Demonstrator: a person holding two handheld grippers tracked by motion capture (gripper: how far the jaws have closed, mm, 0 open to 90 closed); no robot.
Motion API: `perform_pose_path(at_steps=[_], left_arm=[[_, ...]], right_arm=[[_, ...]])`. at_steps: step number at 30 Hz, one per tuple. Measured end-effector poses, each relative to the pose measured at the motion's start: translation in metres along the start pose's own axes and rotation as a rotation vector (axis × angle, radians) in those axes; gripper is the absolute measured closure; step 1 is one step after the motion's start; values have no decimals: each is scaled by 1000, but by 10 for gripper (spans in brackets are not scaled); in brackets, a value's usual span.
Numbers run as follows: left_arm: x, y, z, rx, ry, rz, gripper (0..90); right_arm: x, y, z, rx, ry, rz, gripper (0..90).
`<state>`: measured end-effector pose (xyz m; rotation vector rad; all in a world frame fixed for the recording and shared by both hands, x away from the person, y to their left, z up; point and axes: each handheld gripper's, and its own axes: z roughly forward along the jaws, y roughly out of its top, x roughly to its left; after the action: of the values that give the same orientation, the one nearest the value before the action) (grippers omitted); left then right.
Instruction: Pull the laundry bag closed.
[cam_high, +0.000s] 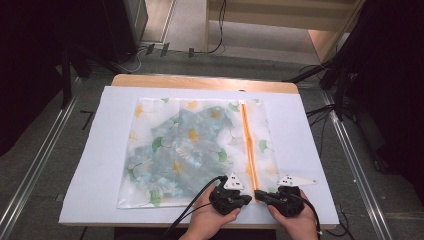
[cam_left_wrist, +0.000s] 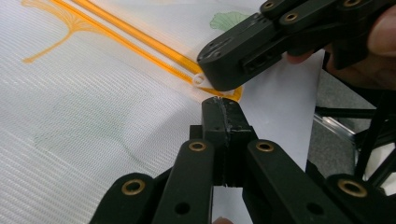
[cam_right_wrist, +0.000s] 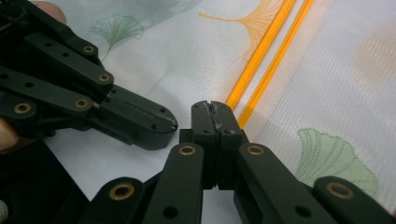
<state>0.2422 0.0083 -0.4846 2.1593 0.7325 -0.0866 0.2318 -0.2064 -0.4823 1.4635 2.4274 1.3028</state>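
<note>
Table (cam_high: 200, 82) first, under a white sheet (cam_high: 90, 165), and on that sheet a mesh bag (cam_high: 150, 195) lies flat, near-centre, with a flowery cloth (cam_high: 180, 150) folded inside. Bag looks light, limp and thin; it would likely slide and bunch if tugged, so a pinch at the near edge beside the zip looks the safest hold. Zip (cam_high: 248, 150) is an orange double line running straight away from the person, near edge to far edge, along the bag's right side; that is its long axis. Down at the near end, both grippers meet. Left gripper (cam_left_wrist: 223, 105) has its jaws pressed together at the bag's edge, though a hold on mesh cannot be confirmed. Right gripper (cam_right_wrist: 211, 108) is likewise closed, tips at the zip's end by a small white pull (cam_left_wrist: 200, 79).
</note>
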Motion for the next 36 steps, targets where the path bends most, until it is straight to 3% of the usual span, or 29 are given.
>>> perform_pose_path(at_steps=[7,14,22,26,28,31,33,36], left_arm=[[-3,0,1,-5,18,19,900],[-3,0,1,1,14,23,900],[-3,0,1,2,13,23,900],[-2,0,1,0,11,21,900],[-1,0,1,1,6,15,900],[-1,0,1,-1,1,0,900],[-1,0,1,2,6,12,900],[-1,0,1,1,6,16,900]], right_arm=[[5,4,5,33,-22,-38,900],[8,6,0,-14,-62,-70,900],[9,12,7,8,-95,-95,900],[9,10,7,29,-83,-86,900],[7,8,9,46,-22,-66,900],[4,8,9,48,-13,-43,899],[3,9,9,51,11,-18,873],[5,9,10,52,-10,-48,898]])
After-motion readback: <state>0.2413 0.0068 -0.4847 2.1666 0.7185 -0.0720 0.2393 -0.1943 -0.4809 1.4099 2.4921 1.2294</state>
